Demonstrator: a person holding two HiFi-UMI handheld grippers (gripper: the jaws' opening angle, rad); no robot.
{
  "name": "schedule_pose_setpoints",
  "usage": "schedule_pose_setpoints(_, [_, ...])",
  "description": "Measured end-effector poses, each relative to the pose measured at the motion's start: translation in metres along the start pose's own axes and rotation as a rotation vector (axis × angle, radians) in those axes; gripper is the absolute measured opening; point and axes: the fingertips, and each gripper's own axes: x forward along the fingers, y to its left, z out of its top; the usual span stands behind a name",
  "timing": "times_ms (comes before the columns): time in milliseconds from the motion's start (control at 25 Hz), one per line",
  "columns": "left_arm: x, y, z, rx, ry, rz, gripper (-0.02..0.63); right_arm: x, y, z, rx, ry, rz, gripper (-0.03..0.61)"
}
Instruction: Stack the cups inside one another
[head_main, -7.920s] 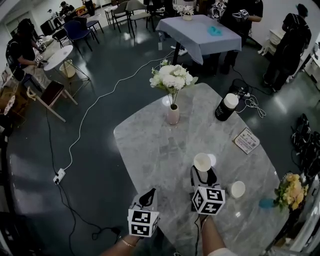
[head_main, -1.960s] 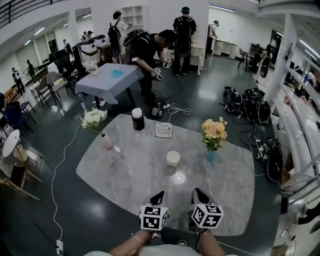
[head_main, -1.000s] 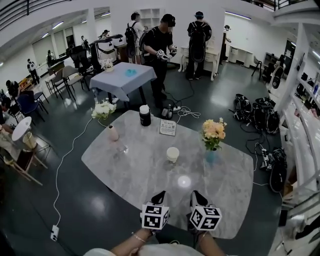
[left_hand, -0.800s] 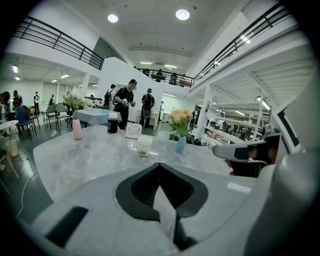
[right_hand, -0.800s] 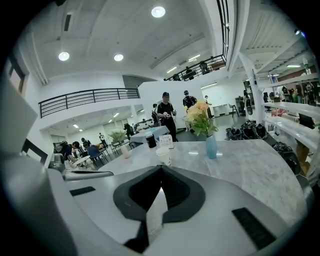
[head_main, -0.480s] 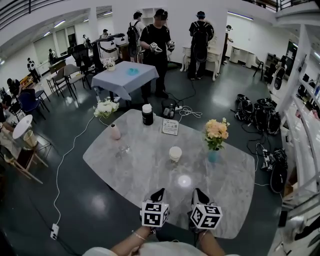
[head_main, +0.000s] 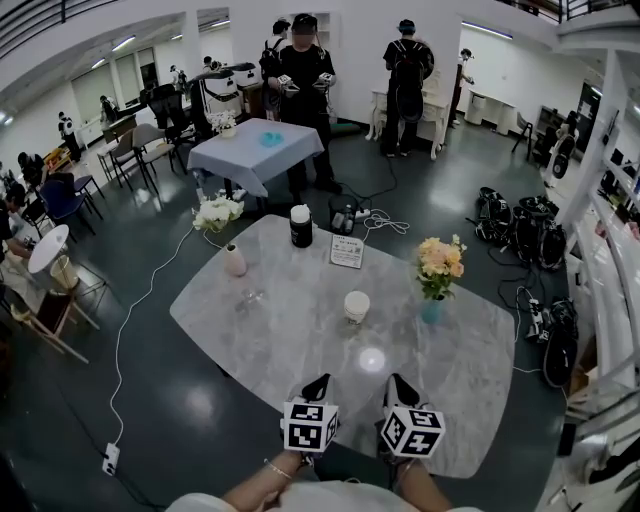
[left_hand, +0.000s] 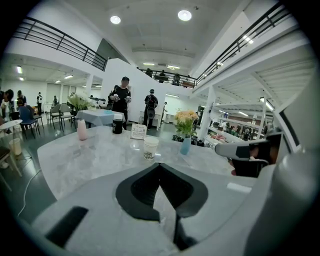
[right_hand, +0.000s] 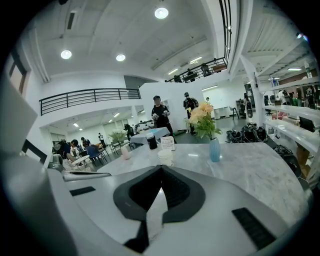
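Note:
One white paper cup stands upright in the middle of the marble table; whether another cup sits nested in it I cannot tell. The cup also shows in the left gripper view and the right gripper view, well beyond the jaws. My left gripper and right gripper hover side by side over the table's near edge, both pointing at the cup from a distance. The left gripper and the right gripper are each shut, tips together, with nothing between them.
On the table stand a blue vase of yellow flowers, a pink vase of white flowers, a black canister with a white lid and a small sign card. Beyond are people, a cloth-covered table, chairs and floor cables.
Several seconds ago two separate cups stood on the table, one at my right gripper; now only one cup shape shows. Over the last second both grippers kept still; the view drifted slightly.

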Motion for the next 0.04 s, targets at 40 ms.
schedule_pose_setpoints(40, [-0.0003, 0.0013, 0.0001, -0.001, 0.000, 0.002, -0.005, 0.0005, 0.0013, 0.0001, -0.001, -0.001, 0.002, 0.006])
